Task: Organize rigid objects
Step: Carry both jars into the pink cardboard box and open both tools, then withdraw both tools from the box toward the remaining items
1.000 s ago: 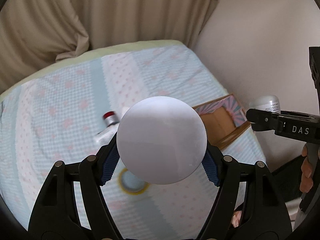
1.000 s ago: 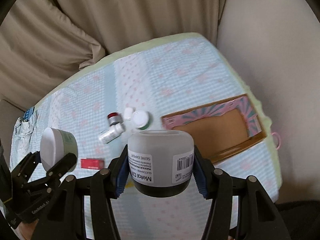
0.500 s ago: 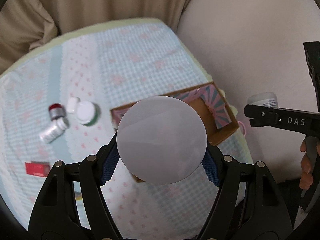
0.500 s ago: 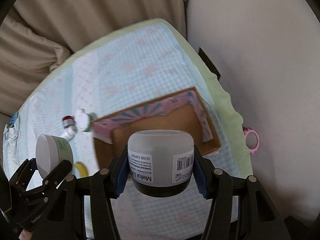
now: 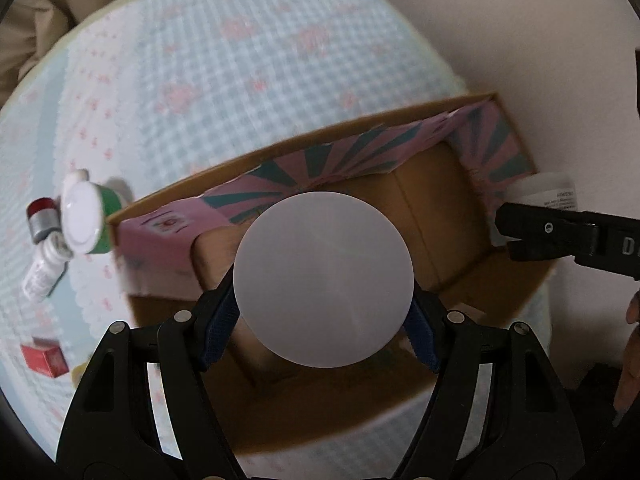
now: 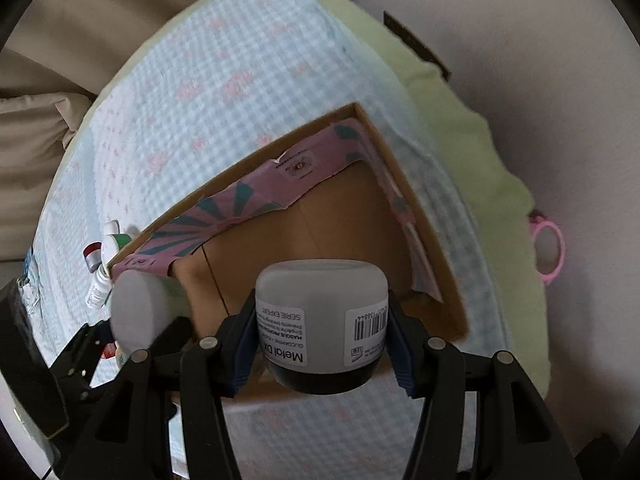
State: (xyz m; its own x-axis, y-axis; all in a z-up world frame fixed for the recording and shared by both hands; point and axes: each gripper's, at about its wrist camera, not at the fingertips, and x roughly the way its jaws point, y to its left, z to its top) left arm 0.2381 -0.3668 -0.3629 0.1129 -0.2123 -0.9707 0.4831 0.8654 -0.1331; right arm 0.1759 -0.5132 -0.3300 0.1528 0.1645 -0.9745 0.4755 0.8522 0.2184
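Two hand-held grippers are seen, each clamped on one jar. One cardboard box [image 5: 472,216] is seen, open at the top, with pink and teal patterned flaps folded inward; it lies on the bed cover [image 5: 240,80], a pale blue checked cloth with pink motifs.

Left of the box, four small items are counted in the left wrist view: one red carton [image 5: 44,360], one white vial [image 5: 42,276] lying on its side, one red-capped vial [image 5: 42,216], and one green jar with a white lid [image 5: 86,218]. The green jar lies just beside the box's left corner.

The left hand-held gripper [image 5: 324,312] is closed on a jar with a flat, round, pale grey lid [image 5: 324,280], held above the box interior.

The right hand-held gripper [image 6: 322,344] is closed on a frosted grey jar [image 6: 322,312] with a dark base, a printed label and a barcode. It is held above the near part of the box.

One pink ring [image 6: 548,252] is seen beyond the bed's green edge.
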